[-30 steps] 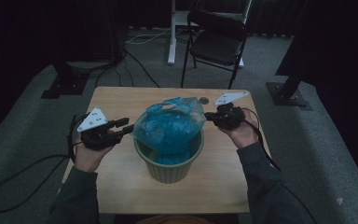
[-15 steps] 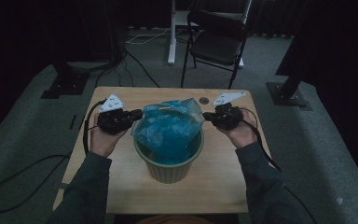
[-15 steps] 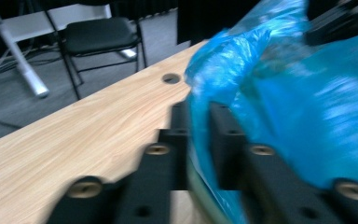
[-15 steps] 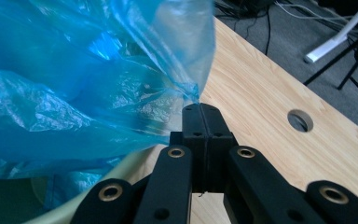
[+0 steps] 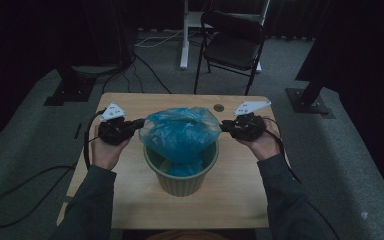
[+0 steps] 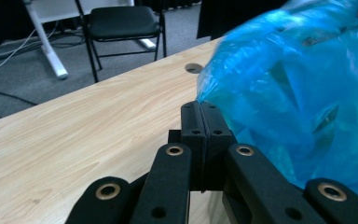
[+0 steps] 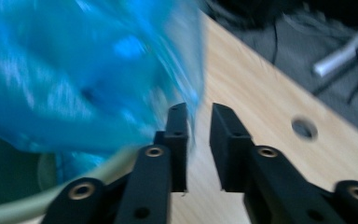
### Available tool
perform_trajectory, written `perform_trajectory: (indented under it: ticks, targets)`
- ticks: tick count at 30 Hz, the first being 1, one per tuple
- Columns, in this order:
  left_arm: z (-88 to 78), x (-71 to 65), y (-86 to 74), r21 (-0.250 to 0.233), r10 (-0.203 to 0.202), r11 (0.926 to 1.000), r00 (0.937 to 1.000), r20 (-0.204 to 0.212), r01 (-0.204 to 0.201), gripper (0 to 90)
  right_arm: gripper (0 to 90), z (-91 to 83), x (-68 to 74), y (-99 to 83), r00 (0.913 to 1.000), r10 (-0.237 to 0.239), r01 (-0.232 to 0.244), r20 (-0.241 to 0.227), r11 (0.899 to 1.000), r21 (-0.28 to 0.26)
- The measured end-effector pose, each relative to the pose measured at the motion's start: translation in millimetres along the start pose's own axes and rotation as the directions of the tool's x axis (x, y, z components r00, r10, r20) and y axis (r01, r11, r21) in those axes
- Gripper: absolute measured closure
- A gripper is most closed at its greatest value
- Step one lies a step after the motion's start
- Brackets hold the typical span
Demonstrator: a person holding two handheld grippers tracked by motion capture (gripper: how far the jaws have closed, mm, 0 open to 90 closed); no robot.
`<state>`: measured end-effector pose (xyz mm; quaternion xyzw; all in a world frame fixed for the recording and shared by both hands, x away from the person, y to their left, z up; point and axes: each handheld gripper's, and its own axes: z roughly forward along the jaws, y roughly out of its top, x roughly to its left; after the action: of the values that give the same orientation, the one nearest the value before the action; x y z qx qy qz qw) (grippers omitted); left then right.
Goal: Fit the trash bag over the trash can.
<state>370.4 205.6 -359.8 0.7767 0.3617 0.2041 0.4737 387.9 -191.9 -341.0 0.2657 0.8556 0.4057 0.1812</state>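
Since a second ago the left gripper has swung in from the table's left side to the blue bag, and its jaws have just been closing; now they stand fully together at the bag's left edge, seemingly pinching a fold of film, though the left gripper view does not show plastic between the pads. Meanwhile the right gripper has stayed at the bag's right edge, and its jaws have just been opening: a narrow gap shows, a wisp of film just beside one jaw, nothing gripped. Half of the bag sits in the green bin at mid-table, ballooning above the rim. It looks light, thin, limp and slippery, so bunched edge film gives the surest hold.
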Motion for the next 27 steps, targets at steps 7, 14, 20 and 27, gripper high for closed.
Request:
perform_trajectory:
  ticks: [7, 14, 20, 27]
  targets:
    - [5.2, -7.1, 5.8, 0.0, 0.022, 0.9997, 0.9997, 0.012, -0.022, 89.8, 67.2, -7.2, 11.8, 13.9, 0.9961, -0.088, 0.088, 0.012, 0.993, -0.082]
    - [9.2, -9.2, 9.0, -0.002, 0.021, 0.9998, 0.9997, 0.012, -0.021, 89.8, 62.0, 0.8, 16.7, 20.3, 0.9931, -0.112, 0.115, 0.034, 0.987, -0.111]
    - [7.4, -9.6, 10.8, -0.009, 0.02, 0.9998, 0.9997, 0.011, -0.02, 89.8, 62.9, -12.0, 20.3, 24.9, 0.99, -0.134, 0.139, 0.045, 0.975, -0.173]
    - [7.2, -11.4, 12.5, -0.011, 0.023, 0.9997, 0.9997, 0.006, -0.022, 89.8, 61.5, -14.4, 26.2, 24.3, 0.9846, -0.171, 0.175, 0.036, 0.967, -0.188]
